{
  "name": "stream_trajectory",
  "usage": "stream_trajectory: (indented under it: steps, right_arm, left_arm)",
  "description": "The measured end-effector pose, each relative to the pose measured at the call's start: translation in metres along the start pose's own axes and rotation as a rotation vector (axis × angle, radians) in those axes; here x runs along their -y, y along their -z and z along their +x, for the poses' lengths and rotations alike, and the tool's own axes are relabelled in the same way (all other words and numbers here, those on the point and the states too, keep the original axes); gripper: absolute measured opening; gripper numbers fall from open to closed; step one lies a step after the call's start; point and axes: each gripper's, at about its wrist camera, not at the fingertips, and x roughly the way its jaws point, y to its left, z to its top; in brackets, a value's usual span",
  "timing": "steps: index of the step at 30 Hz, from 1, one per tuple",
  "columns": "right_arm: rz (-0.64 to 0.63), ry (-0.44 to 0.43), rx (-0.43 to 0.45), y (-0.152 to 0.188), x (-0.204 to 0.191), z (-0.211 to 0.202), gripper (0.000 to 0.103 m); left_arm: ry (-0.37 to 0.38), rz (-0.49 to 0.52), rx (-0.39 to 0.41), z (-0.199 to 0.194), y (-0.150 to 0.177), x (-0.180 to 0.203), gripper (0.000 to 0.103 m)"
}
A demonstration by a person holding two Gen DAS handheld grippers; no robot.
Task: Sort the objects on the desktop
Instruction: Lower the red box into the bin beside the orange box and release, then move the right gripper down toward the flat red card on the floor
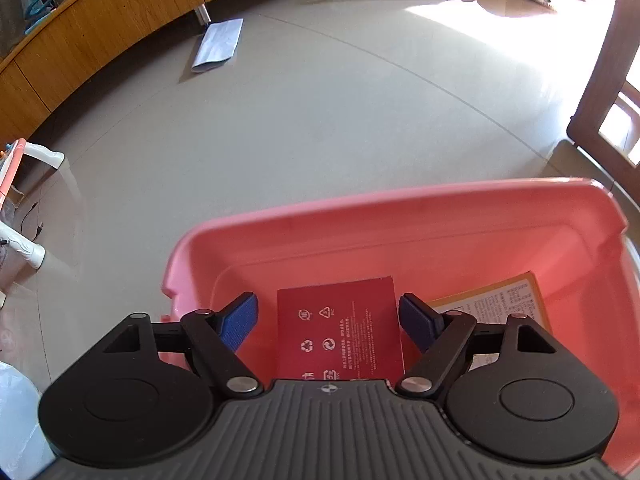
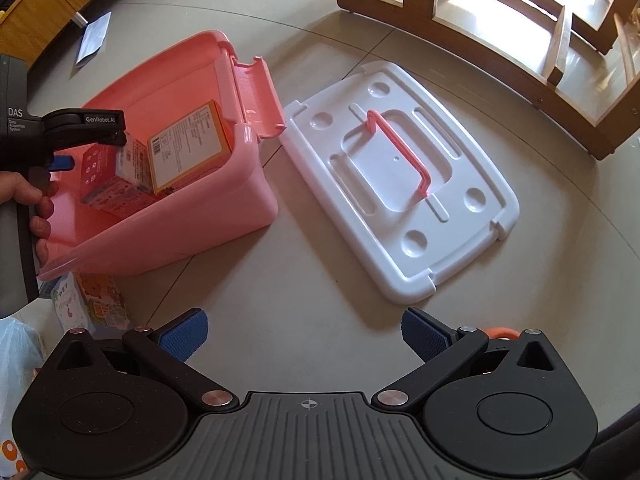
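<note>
A pink storage box (image 1: 400,208) stands open on the floor; it also shows in the right wrist view (image 2: 224,200). Inside lie a red carton (image 1: 340,332) and an orange-edged carton (image 1: 504,296), both seen in the right wrist view too, the red one (image 2: 104,168) and the orange one (image 2: 188,144). My left gripper (image 1: 328,320) is open over the box, its blue pads apart on either side of the red carton, not touching it. My right gripper (image 2: 304,334) is open and empty above bare floor. The box's white lid (image 2: 396,184) with a pink handle lies right of the box.
Colourful packets (image 2: 96,304) and a white plastic bag (image 2: 16,352) lie in front of the box. A wooden chair frame (image 2: 500,40) stands behind the lid. A wooden cabinet (image 1: 100,32) and a grey envelope (image 1: 218,44) lie beyond the box. An orange ring (image 2: 505,333) peeks behind my right finger.
</note>
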Motion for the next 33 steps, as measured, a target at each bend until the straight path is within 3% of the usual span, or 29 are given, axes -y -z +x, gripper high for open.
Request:
stream_trajectory:
  steps: [7,13,24,33]
  right_arm:
    - [-0.077,-0.046,0.063,0.001,-0.017,-0.016,0.103]
    - [-0.221,-0.180,0.112,0.016,-0.047,-0.029,0.103]
    - [-0.498,-0.159,0.131,0.064,-0.103,-0.040,0.103]
    - [-0.738,-0.243,0.034,0.119,-0.144,-0.026,0.100]
  left_arm:
    - [-0.009,0.001,0.083,-0.046,-0.009,-0.027,0.091]
    - [-0.024,0.010,0.103,-0.057,-0.014,-0.066,0.094]
    - [-0.044,-0.067,0.065,-0.129,0.059,-0.104,0.094]
    - [-0.053,-0.158,-0.009,-0.149,0.121,-0.139,0.096]
